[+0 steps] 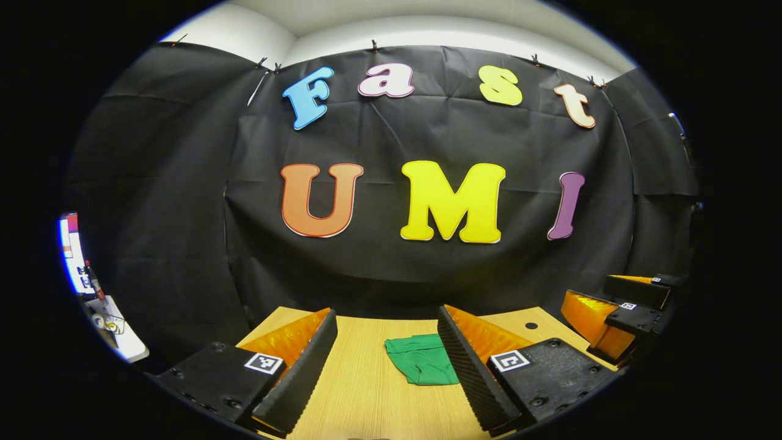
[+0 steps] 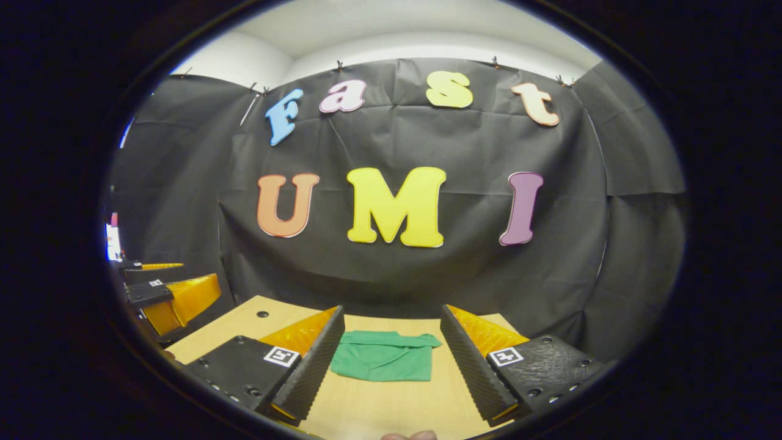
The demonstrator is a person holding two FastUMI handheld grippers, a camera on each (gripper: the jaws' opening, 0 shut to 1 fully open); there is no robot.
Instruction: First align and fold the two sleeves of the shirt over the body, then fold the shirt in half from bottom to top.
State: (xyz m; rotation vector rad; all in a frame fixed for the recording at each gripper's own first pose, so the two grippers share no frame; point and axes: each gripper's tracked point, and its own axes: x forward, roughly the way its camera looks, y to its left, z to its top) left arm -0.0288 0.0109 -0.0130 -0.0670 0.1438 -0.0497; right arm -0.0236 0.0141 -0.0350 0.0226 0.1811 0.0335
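Nearest the lens at six o'clock in the left gripper view, the left gripper (image 1: 386, 373) has its two fingers spread wide with bare wood between them and nothing held. Between those fingers and a little toward the four o'clock one lies one green shirt (image 1: 421, 359), folded into a small flat packet on the wooden table (image 1: 366, 391); its right part is hidden behind the inner face of that finger (image 1: 467, 366). At six o'clock in the right gripper view the right gripper (image 2: 386, 366) is likewise wide apart and empty, and the shirt (image 2: 383, 356) lies just past its fingertips, centred in the gap, with a folded edge along its far side and a small flap jutting toward three o'clock. A sliver of a fingertip (image 2: 410, 436) shows at the very bottom rim of that view. Two grippers in all: the right one shows again at four o'clock in the left gripper view (image 1: 617, 311), off the table's side, and the left one at nine o'clock in the right gripper view (image 2: 162, 293), both apart from the shirt. One round hole (image 1: 531, 326) marks the tabletop near its far corner. Beyond the table's far edge hangs the black cloth wall (image 1: 391, 269), clipped along its top, with a white wall (image 1: 427, 24) above.
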